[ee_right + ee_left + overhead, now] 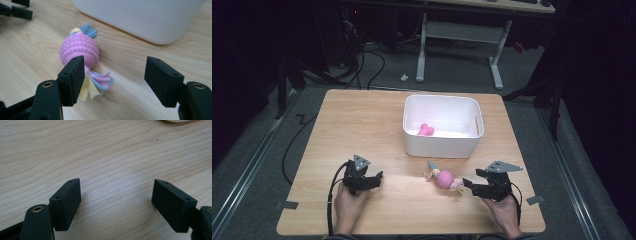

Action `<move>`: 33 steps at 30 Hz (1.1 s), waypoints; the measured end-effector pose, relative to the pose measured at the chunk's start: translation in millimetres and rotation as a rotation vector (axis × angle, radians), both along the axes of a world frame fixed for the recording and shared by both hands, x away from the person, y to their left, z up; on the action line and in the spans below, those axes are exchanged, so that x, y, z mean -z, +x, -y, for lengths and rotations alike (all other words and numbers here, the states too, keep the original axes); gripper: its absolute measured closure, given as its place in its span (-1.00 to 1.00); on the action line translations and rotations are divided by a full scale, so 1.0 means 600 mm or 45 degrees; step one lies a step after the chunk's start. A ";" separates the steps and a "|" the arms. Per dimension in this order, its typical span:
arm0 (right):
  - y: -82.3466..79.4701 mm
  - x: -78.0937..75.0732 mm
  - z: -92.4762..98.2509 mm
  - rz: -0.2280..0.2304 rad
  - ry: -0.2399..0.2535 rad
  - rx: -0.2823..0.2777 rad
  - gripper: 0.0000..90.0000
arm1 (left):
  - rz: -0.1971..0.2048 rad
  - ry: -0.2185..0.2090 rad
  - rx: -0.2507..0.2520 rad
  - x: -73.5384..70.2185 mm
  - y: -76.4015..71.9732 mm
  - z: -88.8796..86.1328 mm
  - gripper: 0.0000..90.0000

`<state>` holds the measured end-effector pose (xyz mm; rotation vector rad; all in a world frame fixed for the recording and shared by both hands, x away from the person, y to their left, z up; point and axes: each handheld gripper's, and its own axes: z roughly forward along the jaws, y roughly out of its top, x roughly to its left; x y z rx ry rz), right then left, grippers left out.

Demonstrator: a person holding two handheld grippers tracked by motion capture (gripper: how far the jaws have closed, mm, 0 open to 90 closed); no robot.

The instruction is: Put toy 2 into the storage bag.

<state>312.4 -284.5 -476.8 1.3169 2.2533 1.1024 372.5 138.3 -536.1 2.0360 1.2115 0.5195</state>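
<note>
At the near edge of the wooden table (362,125), both hands held their tools low. The right gripper (479,186) sat near the right corner with its jaws spread wide and nothing between them. Just to its left lay the pink knobbly toy (444,179), a studded ball with cloth frills at both ends. Its long axis ran from far-left to near-right, so one frilled end pointed at the right gripper. In the right gripper view the toy (79,51) lay off-centre, partly behind the left jaw, not in the gap. The left gripper (368,180), jaws also spread over bare wood, sat well apart to the left, so the right hand looked better placed. Beyond the toy stood the white bin (442,145), holding a small pink thing (426,130).
</note>
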 end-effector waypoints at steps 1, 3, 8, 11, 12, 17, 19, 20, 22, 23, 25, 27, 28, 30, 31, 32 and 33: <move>0.001 0.000 -0.005 0.000 -0.009 -0.018 -0.28 | 0.000 0.000 0.000 0.000 0.000 0.000 -0.47; 0.003 -0.002 -0.015 -0.011 -0.008 -0.042 -0.30 | 0.000 0.000 0.000 0.000 0.000 0.000 -0.47; 0.006 -0.007 -0.049 -0.020 -0.072 -0.132 -0.34 | 0.000 0.000 0.000 0.000 0.000 0.000 -0.47; 0.012 -0.004 -0.066 -0.034 -0.104 -0.168 -0.38 | -0.001 0.000 -0.001 0.000 0.000 0.000 -0.47; 0.014 -0.003 -0.071 -0.035 -0.119 -0.177 -0.39 | -0.001 0.000 -0.001 0.000 0.001 0.000 -0.47; 0.026 0.002 -0.094 -0.043 -0.158 -0.207 -0.41 | -0.001 -0.001 -0.001 0.000 0.001 0.000 -0.47; 0.033 0.005 -0.101 -0.056 -0.165 -0.219 -0.42 | -0.001 -0.001 -0.001 0.000 0.001 0.000 -0.47; 0.036 0.007 -0.104 -0.061 -0.169 -0.221 -0.42 | -0.001 -0.001 -0.001 0.000 0.001 0.000 -0.47; 0.042 0.010 -0.110 -0.070 -0.183 -0.225 -0.43 | -0.001 0.000 0.000 0.000 0.001 0.000 -0.47; 0.046 0.012 -0.114 -0.079 -0.192 -0.224 -0.43 | -0.002 -0.001 -0.001 0.000 0.001 0.000 -0.47; 0.048 0.014 -0.116 -0.087 -0.205 -0.221 -0.43 | -0.001 -0.001 -0.001 0.000 0.001 0.000 -0.47; 0.057 0.024 -0.122 -0.135 -0.235 -0.219 -0.45 | -0.002 0.002 0.001 0.000 0.001 0.000 -0.47; 0.060 0.027 -0.123 -0.139 -0.246 -0.220 -0.45 | -0.002 0.001 0.001 0.000 0.001 0.000 -0.47; 0.064 0.032 -0.124 -0.152 -0.248 -0.224 -0.46 | -0.002 0.001 0.001 0.000 0.001 0.000 -0.47; 0.066 0.034 -0.124 -0.167 -0.243 -0.226 -0.46 | -0.002 0.001 0.001 0.000 0.001 0.000 -0.47; 0.067 0.035 -0.125 -0.175 -0.238 -0.227 -0.46 | -0.002 0.001 0.000 0.000 0.001 0.000 -0.47; 0.068 0.037 -0.125 -0.175 -0.235 -0.231 -0.45 | -0.002 0.002 0.001 0.000 0.001 0.000 -0.47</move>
